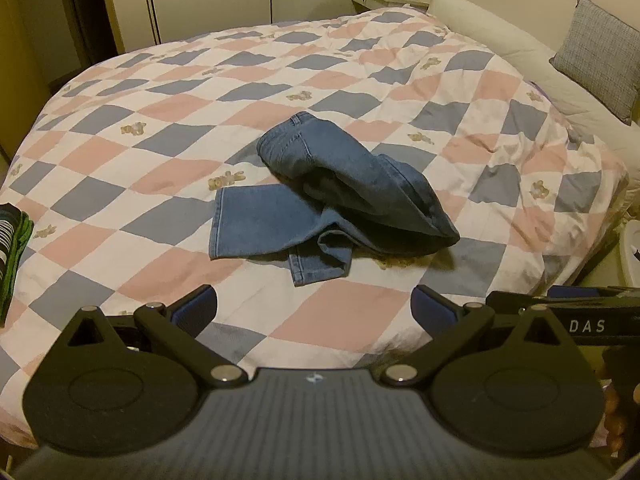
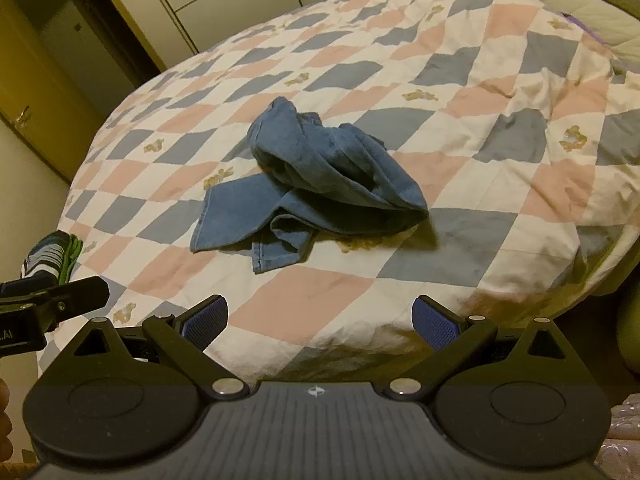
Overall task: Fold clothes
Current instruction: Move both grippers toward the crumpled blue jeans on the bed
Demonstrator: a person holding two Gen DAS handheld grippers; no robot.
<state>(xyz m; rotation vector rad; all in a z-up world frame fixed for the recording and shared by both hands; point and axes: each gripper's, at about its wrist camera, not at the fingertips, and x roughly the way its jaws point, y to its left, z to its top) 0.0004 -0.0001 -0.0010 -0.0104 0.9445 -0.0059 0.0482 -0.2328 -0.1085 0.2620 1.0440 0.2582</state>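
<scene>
A pair of blue jeans [image 1: 332, 196] lies in a loose heap in the middle of the bed [image 1: 340, 320], on the pink, blue and white checked quilt: the waist end humps up toward the far side, and two leg hems splay flat toward the near edge. Both tools hang back over that near edge, well apart from the denim. The left tongs [image 1: 314, 312] are spread wide with nothing between them; the right tongs [image 2: 320, 320] likewise, released and empty.

By my reading the jeans are not folded as they lie, so the work in hand is getting hold of them. What that calls for is a reach forward to the near hems, one per tool, then a pull to spread the legs flat before any fold.

At the left edge sits a stack of folded clothes [image 2: 50, 258], striped and green, clearer from the right wrist. The left wrist alone shows the grey pillow [image 1: 600, 56] and a white shelf beyond the bed; the right wrist alone shows the doorway on the left.
</scene>
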